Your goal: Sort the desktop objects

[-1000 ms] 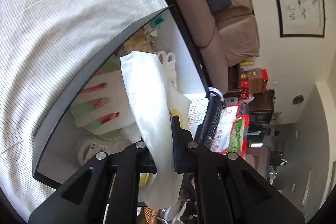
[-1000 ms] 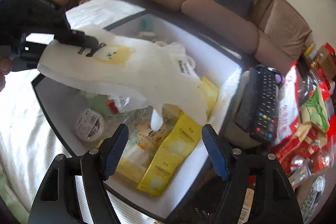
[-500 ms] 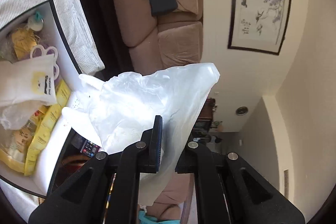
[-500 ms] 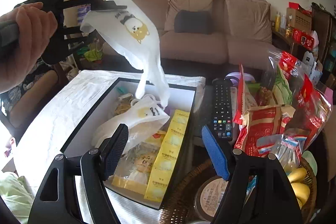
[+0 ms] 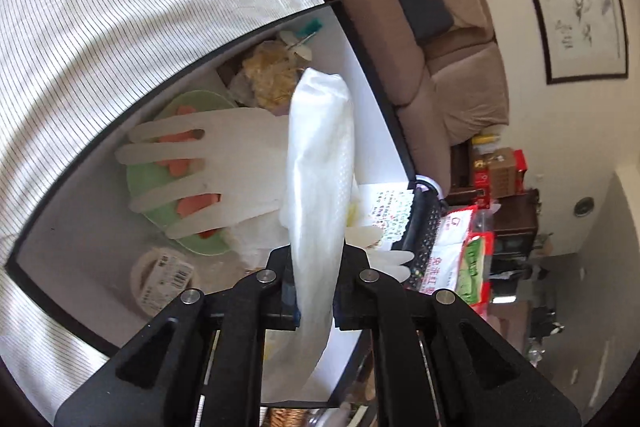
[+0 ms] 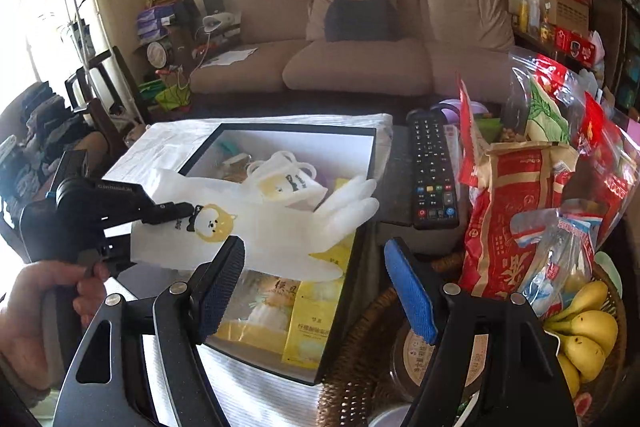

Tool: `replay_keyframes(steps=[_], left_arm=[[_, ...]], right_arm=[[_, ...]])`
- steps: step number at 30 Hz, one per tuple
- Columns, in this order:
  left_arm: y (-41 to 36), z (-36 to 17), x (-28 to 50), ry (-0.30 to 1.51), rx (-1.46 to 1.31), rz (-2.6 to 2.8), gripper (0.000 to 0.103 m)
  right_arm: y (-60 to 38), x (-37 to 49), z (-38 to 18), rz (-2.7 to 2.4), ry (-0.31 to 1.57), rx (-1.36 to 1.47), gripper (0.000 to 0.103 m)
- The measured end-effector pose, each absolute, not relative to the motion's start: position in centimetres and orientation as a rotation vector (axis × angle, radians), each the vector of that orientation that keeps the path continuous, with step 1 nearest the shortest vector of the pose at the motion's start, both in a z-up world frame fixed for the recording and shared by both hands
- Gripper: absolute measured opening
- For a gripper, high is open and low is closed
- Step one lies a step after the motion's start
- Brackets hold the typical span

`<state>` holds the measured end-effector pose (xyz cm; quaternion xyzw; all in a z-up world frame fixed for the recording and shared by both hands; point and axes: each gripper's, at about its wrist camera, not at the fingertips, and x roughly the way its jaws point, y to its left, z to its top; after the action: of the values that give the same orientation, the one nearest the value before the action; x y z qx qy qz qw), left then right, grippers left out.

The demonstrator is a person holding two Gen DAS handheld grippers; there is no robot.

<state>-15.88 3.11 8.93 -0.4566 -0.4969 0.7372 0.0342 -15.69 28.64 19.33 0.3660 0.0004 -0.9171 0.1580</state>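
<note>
Opening slightly, left fingers pinch white glove; right fingers gape, empty.

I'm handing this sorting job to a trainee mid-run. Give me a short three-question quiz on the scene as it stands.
1. True or false: the left gripper has a white glove between its jaws.
2. What lies right of the black-rimmed box in the right wrist view? A) remote control B) a kettle C) a laptop
3. Fill in: the right gripper hovers with its jaws ____.

Key: 1 true; 2 A; 3 open. The left jaws are opening, with the glove between them.
</note>
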Motion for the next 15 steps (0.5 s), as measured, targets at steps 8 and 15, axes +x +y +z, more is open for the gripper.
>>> replay_keyframes(steps=[8, 15], left_arm=[[4.1, 10.3, -12.4, -1.214, -1.593, 2.369, 0.033], [1.5, 12.2, -10.6, -1.202, -1.564, 2.362, 0.041]], right_arm=[[25.8, -17.1, 18.5, -2.608, -0.073, 1.076, 0.077], [24.7, -18.0, 17.2, -2.551, -0.188, 1.135, 0.079]])
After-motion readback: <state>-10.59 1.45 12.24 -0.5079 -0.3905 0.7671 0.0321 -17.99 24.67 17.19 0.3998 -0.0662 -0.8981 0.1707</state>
